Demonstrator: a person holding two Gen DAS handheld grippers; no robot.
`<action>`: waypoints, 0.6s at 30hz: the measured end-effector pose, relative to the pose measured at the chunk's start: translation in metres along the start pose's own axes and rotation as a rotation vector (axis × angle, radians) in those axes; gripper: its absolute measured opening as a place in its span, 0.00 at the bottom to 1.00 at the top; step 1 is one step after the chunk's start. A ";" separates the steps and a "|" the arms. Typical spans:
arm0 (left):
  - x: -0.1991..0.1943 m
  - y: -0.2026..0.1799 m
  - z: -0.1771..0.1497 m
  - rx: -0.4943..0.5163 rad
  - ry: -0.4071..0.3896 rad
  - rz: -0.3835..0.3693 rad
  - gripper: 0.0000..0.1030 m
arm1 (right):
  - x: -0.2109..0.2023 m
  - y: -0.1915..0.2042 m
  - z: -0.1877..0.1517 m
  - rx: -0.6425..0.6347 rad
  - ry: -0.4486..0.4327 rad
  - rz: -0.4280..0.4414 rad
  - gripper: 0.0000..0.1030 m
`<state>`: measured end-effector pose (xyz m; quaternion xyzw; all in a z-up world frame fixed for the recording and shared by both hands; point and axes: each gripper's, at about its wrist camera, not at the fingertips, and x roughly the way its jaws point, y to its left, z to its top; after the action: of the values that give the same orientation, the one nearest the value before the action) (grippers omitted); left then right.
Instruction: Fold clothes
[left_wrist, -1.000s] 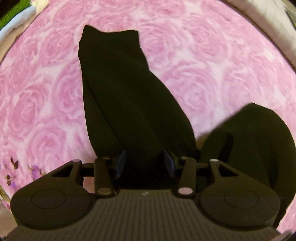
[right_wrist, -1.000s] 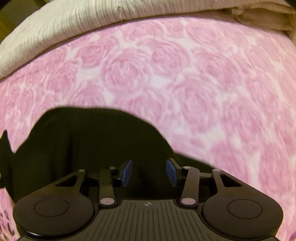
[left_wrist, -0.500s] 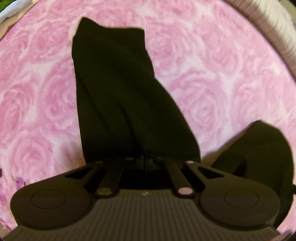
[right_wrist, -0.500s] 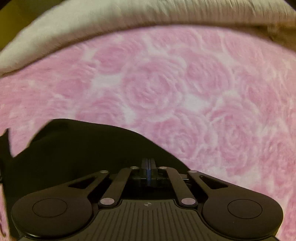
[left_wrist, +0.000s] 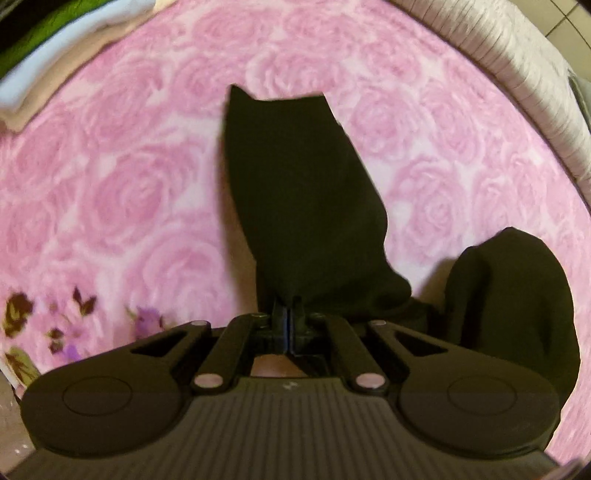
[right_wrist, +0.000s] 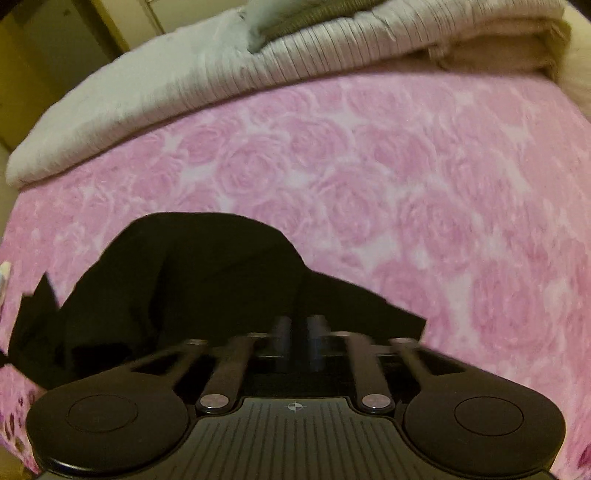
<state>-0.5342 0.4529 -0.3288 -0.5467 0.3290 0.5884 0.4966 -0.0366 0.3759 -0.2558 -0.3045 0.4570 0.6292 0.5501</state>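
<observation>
Left claw (left_wrist: 287, 325): both fingers pressed together, clamped on the near edge of the one black cloth garment (left_wrist: 303, 206); fabric rises straight out of the pinch. One garment counted in all. From the left claw it runs away as one long panel over the pink rose-print bedspread (left_wrist: 122, 199), ending in a far edge with two pointed corners. A second bunched lobe of the same garment lies to the right of the claw, on the bedspread.

Right claw (right_wrist: 297, 334): motion-blurred; fingers drawn close with a narrow gap between them, black fabric directly at the tips. Cannot tell whether cloth is actually pinched. In the right wrist view the garment (right_wrist: 192, 280) mounds up to the left of this claw, one pointed flap sticking out at its far left.

Beyond the garment: bare bedspread, then one grey ribbed quilt (right_wrist: 155, 92) along the far edge of the bed. In the left wrist view, one stack of folded fabrics (left_wrist: 44, 74), far left of the garment: white, beige and green layers.
</observation>
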 end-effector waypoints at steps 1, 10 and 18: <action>0.003 -0.002 0.000 -0.004 0.003 -0.010 0.00 | 0.009 0.000 0.003 0.019 -0.001 0.025 0.53; 0.051 -0.018 0.002 -0.060 0.068 0.043 0.19 | 0.108 0.023 0.051 -0.080 0.048 0.008 0.56; 0.069 -0.020 0.003 -0.027 0.089 0.091 0.03 | 0.162 0.019 0.074 -0.130 0.114 0.025 0.25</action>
<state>-0.5099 0.4769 -0.3919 -0.5634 0.3675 0.5898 0.4468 -0.0798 0.5106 -0.3651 -0.3692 0.4495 0.6461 0.4942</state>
